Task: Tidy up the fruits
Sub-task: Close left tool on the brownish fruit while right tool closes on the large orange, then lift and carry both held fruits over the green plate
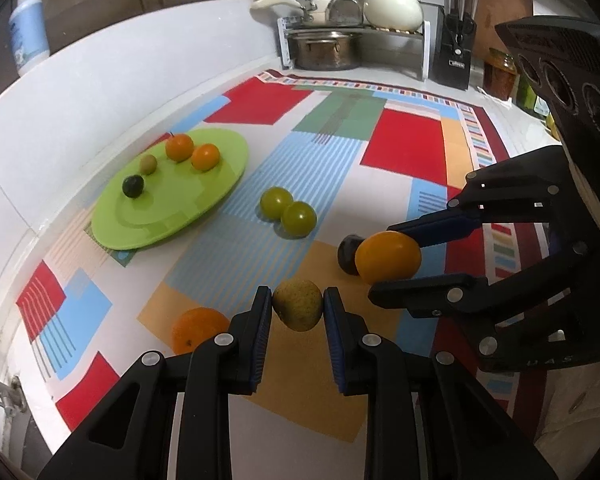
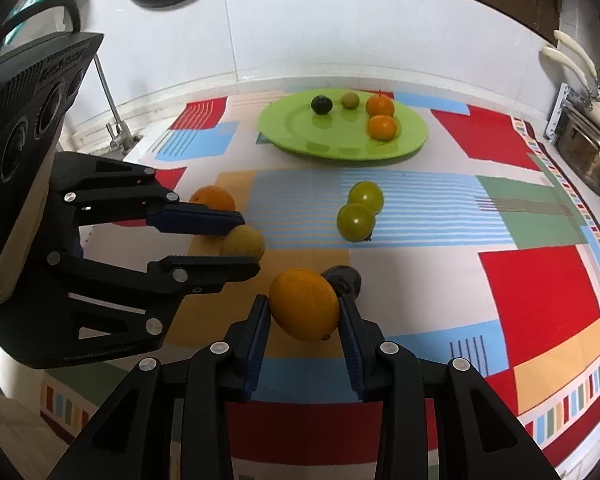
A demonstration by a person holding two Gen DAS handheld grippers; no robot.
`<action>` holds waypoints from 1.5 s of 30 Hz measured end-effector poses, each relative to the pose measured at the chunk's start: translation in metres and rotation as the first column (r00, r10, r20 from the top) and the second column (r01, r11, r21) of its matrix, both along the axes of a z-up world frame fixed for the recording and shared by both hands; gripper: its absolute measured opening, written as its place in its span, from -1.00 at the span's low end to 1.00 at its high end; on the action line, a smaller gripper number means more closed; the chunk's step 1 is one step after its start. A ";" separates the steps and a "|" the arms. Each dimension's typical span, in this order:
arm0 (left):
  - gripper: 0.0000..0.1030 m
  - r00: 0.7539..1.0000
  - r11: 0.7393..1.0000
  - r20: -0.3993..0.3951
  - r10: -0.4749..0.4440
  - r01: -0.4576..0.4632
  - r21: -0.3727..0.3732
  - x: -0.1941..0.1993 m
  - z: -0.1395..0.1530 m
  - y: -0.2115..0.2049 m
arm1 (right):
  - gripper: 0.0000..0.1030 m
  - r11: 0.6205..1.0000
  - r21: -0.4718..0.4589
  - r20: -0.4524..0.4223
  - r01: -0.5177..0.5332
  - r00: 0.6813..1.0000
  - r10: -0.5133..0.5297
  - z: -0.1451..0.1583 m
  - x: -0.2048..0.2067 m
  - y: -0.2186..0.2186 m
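Note:
My left gripper is shut on a yellow-green speckled fruit; it also shows in the right wrist view. My right gripper is shut on a yellow-orange fruit, also seen in the left wrist view. A dark fruit lies just behind it. A green plate holds two oranges, a small green fruit and a dark fruit. Two green fruits lie side by side on the mat. An orange lies left of my left gripper.
A colourful patterned mat covers the counter. Pots on a rack, a knife block and jars stand at the back. A tap rises at the left in the right wrist view.

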State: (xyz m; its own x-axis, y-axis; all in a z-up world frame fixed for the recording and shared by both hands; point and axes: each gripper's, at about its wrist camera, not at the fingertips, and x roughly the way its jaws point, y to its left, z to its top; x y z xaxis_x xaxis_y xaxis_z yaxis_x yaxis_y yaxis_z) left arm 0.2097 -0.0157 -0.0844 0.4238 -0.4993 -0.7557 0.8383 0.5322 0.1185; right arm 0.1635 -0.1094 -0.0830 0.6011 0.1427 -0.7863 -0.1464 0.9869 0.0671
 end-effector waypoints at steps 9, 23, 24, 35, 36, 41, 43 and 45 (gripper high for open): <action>-0.48 0.995 0.995 0.027 0.092 -0.091 -0.052 -0.009 0.028 0.004 | -0.31 1.000 0.013 0.073 -0.007 0.997 0.006 0.025 -0.006 -0.007; -0.48 0.964 0.959 0.061 0.259 -0.249 -0.139 -0.026 0.059 0.010 | -0.31 0.998 0.043 0.156 -0.043 0.987 0.035 0.053 -0.005 -0.021; -0.48 0.961 0.955 0.060 0.270 -0.259 -0.146 -0.027 0.061 0.010 | -0.31 0.998 0.042 0.164 -0.044 0.986 0.037 0.055 -0.005 -0.022; -0.48 0.920 0.910 0.096 0.379 -0.352 -0.219 -0.026 0.085 0.003 | -0.31 0.997 0.048 0.235 -0.062 0.971 0.049 0.081 0.002 -0.039; -0.48 0.916 0.905 0.097 0.389 -0.360 -0.226 -0.026 0.087 0.003 | -0.31 0.997 0.048 0.240 -0.065 0.969 0.052 0.083 0.003 -0.040; -0.48 0.894 0.879 0.108 0.435 -0.395 -0.269 -0.023 0.098 0.000 | -0.31 0.995 0.059 0.269 -0.077 0.961 0.059 0.095 0.009 -0.049; -0.48 0.888 0.871 0.112 0.447 -0.403 -0.279 -0.021 0.102 -0.001 | -0.31 0.994 0.067 0.277 -0.085 0.959 0.063 0.099 0.012 -0.051; -0.48 0.879 0.862 0.119 0.463 -0.415 -0.290 -0.019 0.106 -0.003 | -0.31 0.993 0.067 0.289 -0.093 0.955 0.070 0.103 0.015 -0.054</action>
